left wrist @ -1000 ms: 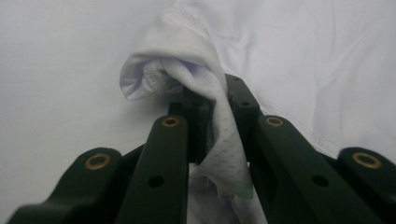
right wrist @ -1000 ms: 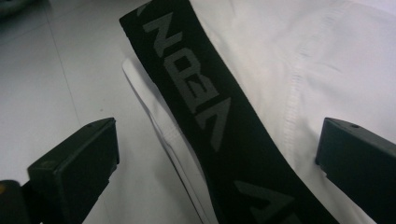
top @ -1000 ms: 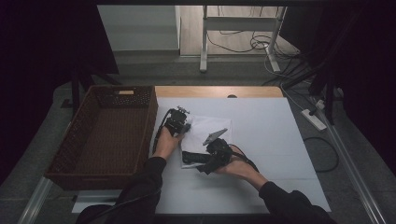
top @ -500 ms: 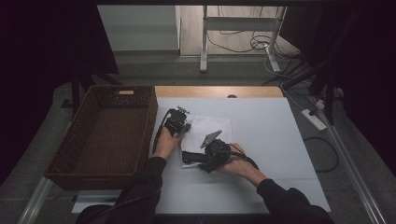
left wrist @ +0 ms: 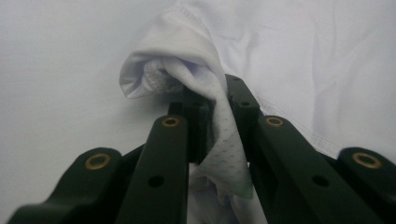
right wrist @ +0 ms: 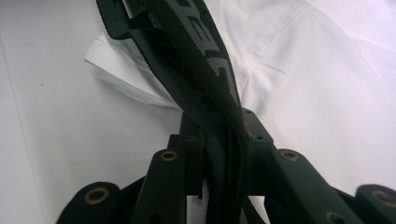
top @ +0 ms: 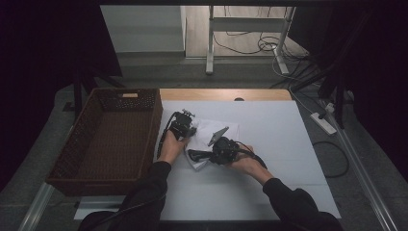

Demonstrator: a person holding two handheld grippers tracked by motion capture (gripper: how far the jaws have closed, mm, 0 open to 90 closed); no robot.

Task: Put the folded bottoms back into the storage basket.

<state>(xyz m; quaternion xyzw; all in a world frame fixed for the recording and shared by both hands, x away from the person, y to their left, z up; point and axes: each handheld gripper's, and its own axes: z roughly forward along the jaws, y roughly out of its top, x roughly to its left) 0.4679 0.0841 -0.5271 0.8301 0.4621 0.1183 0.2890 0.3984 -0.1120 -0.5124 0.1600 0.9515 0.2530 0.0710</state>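
Left gripper [left wrist: 212, 112] jaws clamped on bunched fold of white garment [left wrist: 299, 60], mesh lining showing between them. Right gripper [right wrist: 219, 135] jaws pinched on garment's black lettered waistband [right wrist: 191, 51]. Garment lies crumpled on white bench [top: 284, 139], between both grippers, near bench's left part. Brown wicker basket [top: 86, 144] stands just beside, to left. Person's hands hold both grippers.
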